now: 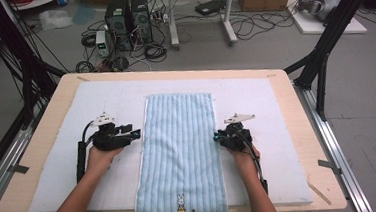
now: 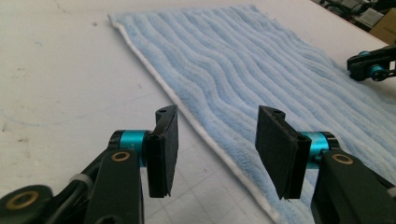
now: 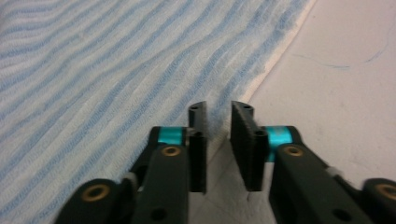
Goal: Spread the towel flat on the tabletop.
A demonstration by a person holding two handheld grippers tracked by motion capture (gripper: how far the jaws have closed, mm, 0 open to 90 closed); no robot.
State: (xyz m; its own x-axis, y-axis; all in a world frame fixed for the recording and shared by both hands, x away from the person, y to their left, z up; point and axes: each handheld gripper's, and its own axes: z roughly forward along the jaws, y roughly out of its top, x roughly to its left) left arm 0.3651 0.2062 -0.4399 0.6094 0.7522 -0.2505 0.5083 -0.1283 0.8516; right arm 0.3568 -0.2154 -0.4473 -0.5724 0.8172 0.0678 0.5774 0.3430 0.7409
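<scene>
1. High view: the towel [image 1: 181, 151] lies flat along the middle of the tabletop [image 1: 58, 145], its near end hanging over the front edge. My left claw [image 1: 137, 134] sits at its left long edge, my right claw [image 1: 216, 136] at its right long edge, both about midway down.
2. Left gripper view: my left claw [image 2: 217, 149] is released, jaws wide, straddling the towel's white hem [image 2: 205, 140] without touching it.
3. Right gripper view: my right claw [image 3: 218, 140] is narrowed but not clenched; a gap remains over the hem, grasping nothing.
4. I judge this the approach to pinching both edges, probably for a fold.
5. Next: lower each claw until one jaw slips under the hem, then clench together.
</scene>
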